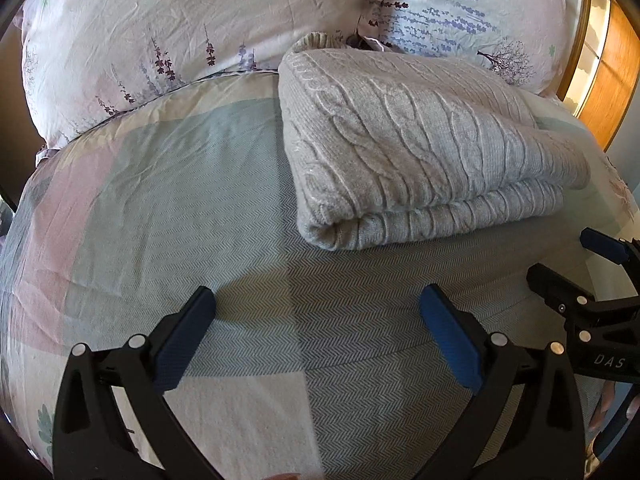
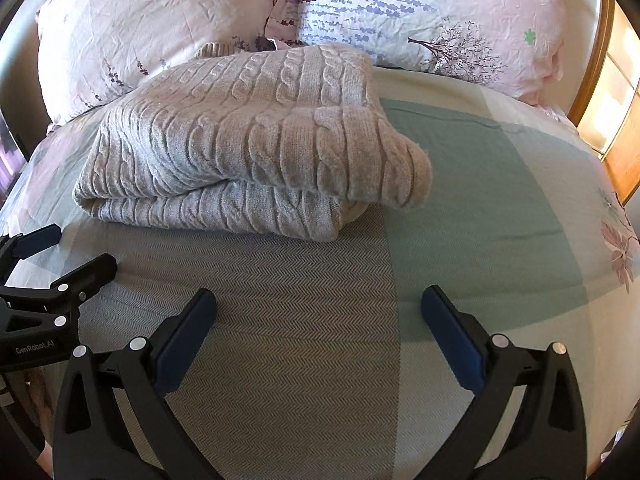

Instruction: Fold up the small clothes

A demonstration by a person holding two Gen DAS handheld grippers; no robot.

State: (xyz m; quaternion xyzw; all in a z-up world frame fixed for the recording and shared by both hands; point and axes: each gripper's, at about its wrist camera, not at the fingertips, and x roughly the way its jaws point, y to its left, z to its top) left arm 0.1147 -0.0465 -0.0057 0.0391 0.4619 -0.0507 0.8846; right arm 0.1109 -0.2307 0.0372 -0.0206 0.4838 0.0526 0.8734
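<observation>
grey cable-knit sweater [image 1: 420, 148] folded thick | herringbone bedsheet [image 1: 180, 200] | left gripper [image 1: 318, 308], right gripper [image 2: 319, 308] jaws wide, empty

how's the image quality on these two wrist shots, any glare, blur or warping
Left wrist view: sharp, heavy fisheye bowing of the bed, blown-out glare at the right-edge wooden panel. Right wrist view: sweater crisp, side light shading its folds, dark vignette corners.

sweater [image 1: 400, 144]: cable-knit, nubbly | bedsheet [image 1: 192, 200]: woven herringbone cloth, matt
</observation>
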